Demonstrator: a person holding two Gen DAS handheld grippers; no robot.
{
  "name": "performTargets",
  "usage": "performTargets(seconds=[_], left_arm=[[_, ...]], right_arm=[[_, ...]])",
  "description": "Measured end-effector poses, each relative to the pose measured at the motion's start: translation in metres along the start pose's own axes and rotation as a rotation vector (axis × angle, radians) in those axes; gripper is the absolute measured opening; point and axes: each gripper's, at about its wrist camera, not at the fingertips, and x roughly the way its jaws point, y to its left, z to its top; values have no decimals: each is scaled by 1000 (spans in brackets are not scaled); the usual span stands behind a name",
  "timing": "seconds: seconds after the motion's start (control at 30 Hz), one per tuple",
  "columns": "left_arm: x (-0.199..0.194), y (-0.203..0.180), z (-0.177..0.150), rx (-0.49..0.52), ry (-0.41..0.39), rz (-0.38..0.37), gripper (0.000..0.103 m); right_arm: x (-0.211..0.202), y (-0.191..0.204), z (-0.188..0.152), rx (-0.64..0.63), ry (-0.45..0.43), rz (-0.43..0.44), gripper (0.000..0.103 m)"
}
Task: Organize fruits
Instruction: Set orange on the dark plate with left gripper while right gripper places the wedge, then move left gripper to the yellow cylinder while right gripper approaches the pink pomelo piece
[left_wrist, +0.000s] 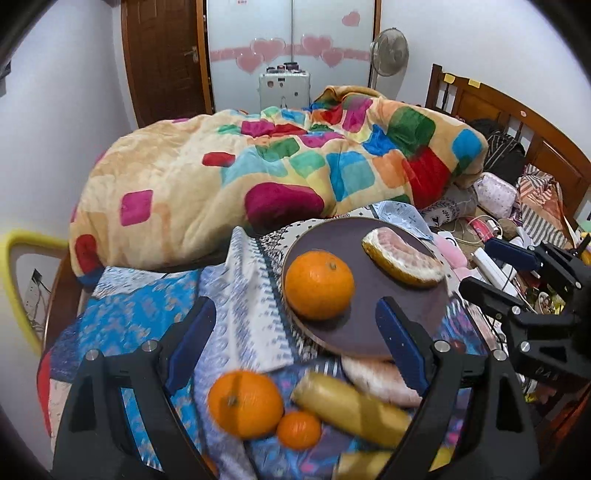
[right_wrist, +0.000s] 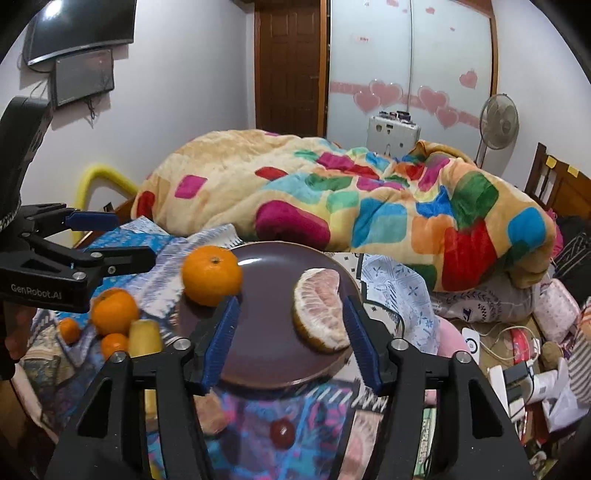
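Observation:
A dark purple plate (left_wrist: 391, 314) (right_wrist: 269, 295) lies on the patterned bedcloth. On it sit a large orange (left_wrist: 319, 284) (right_wrist: 211, 275) and a peeled pomelo wedge (left_wrist: 402, 256) (right_wrist: 319, 314). Below the plate lie another orange (left_wrist: 245, 404) (right_wrist: 114, 312), a small tangerine (left_wrist: 298, 430) (right_wrist: 114, 345), a banana (left_wrist: 351, 410) (right_wrist: 144, 338) and a pinkish pomelo piece (left_wrist: 380, 380). My left gripper (left_wrist: 295, 314) (right_wrist: 122, 240) is open and empty above the loose fruit. My right gripper (right_wrist: 290, 306) (left_wrist: 480, 266) is open and empty over the plate's near part, its right finger next to the wedge.
A bulky multicolored blanket (left_wrist: 258, 173) (right_wrist: 351, 199) lies just behind the plate. Clutter of cables, chargers and bags (left_wrist: 498, 229) (right_wrist: 517, 350) fills the right side. A small red fruit (right_wrist: 282, 432) and another small tangerine (right_wrist: 69, 329) lie on the cloth. A wooden headboard (left_wrist: 517, 122) stands far right.

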Motion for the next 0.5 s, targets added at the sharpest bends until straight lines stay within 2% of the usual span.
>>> performTargets(seconds=[0.3,0.5], left_arm=[[-40,-1,-57,11,-7,30,89],[-44,-12,-100,15,13,39,89]], right_arm=[[-26,22,-39,-3,17,3,58],[-24,32,-81,-6,83,27,58]])
